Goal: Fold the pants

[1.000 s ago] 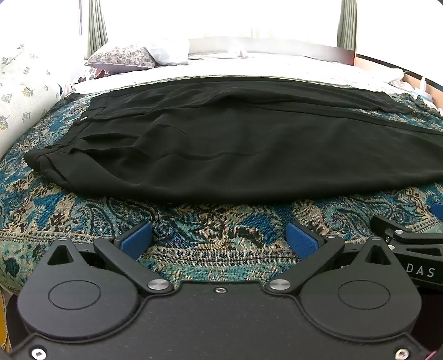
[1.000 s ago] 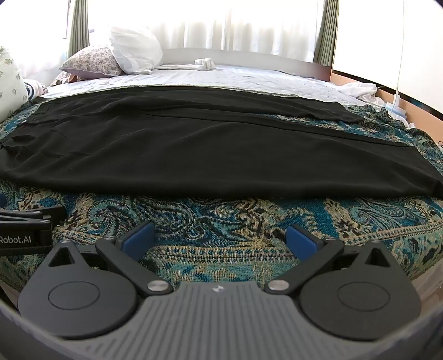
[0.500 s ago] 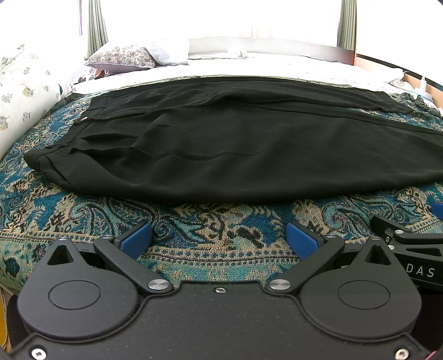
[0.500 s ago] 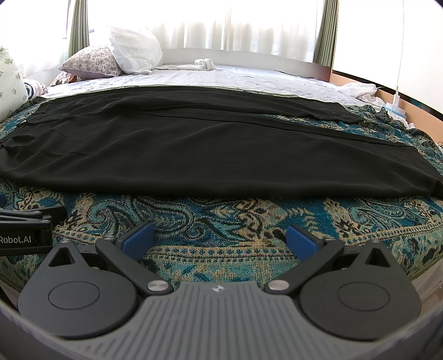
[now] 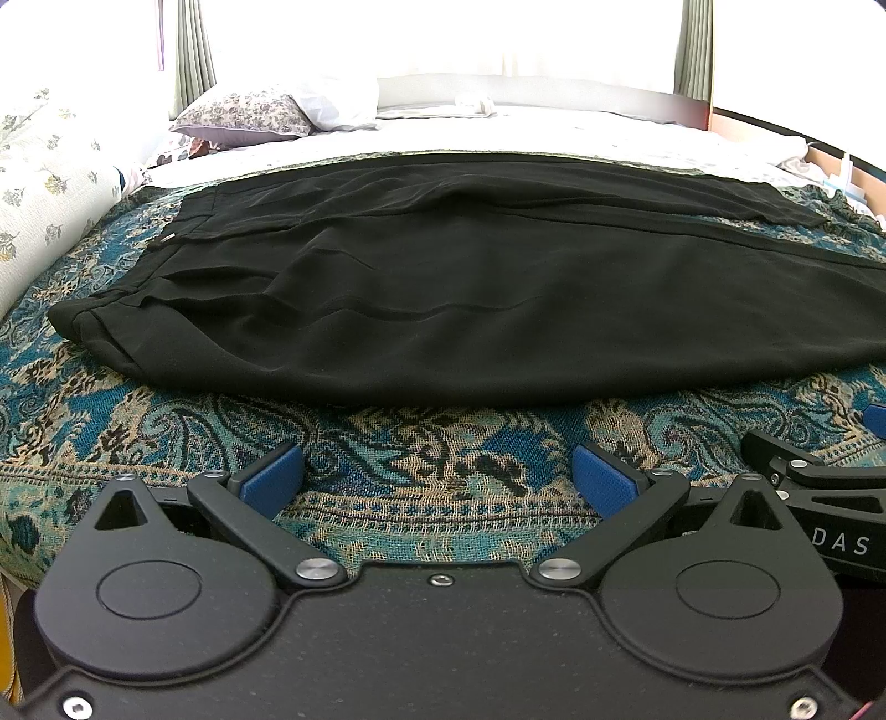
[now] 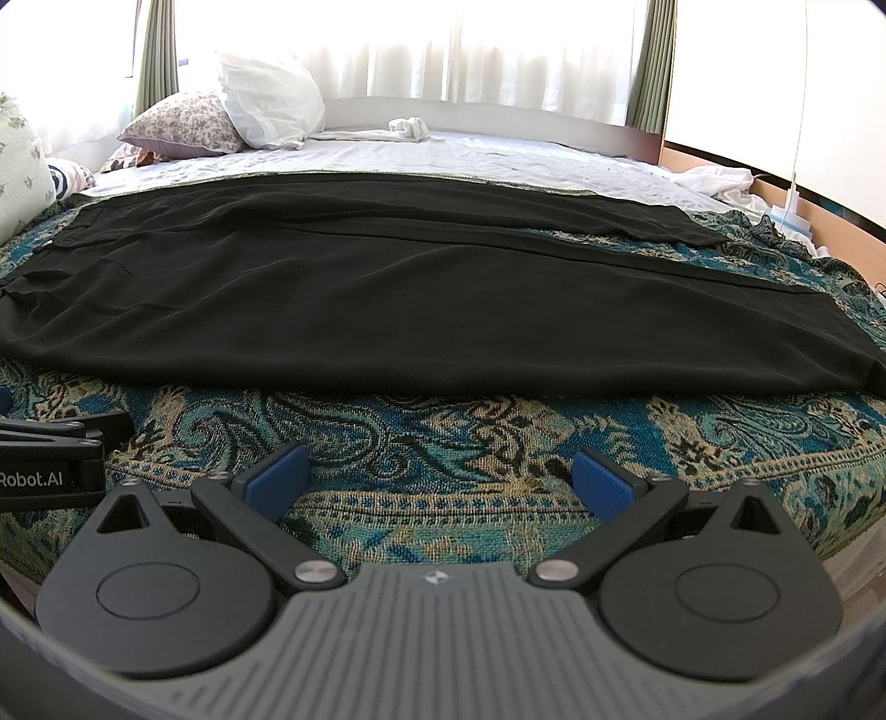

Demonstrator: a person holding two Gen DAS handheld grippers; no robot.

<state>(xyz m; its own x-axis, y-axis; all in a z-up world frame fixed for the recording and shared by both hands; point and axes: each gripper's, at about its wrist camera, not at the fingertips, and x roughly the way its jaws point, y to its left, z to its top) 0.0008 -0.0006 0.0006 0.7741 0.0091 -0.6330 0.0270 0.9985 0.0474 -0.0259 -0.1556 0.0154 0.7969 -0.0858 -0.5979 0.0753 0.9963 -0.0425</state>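
Lowest in the left wrist frame: left gripper point(image 5: 437, 479), blue pads point(image 5: 271, 479) spread wide, released, nothing between them, poised over the paisley blanket point(image 5: 421, 443). At the lower right edge of that frame, a black part of the right gripper point(image 5: 819, 498), just beside. Lowest in the right wrist frame: right gripper point(image 6: 437, 479), likewise spread and released, empty, over the same paisley blanket point(image 6: 443, 437); at the lower left edge, a black part of the left gripper point(image 6: 50, 454). Across the middle of both frames, beyond a strip of bare blanket and apart from both grippers: black pants point(image 5: 470, 310) laid flat on the blanket, waistband toward the left of the frame, legs running off to the right; in the right wrist frame, pants point(image 6: 415, 299) with leg ends at the right, the two legs slightly parted there. Farther up: white sheet point(image 6: 498, 160) behind the pants. Upper left: floral pillow point(image 5: 243, 111) and white pillow point(image 6: 271, 99). Topmost: bright curtained window point(image 6: 443, 50).
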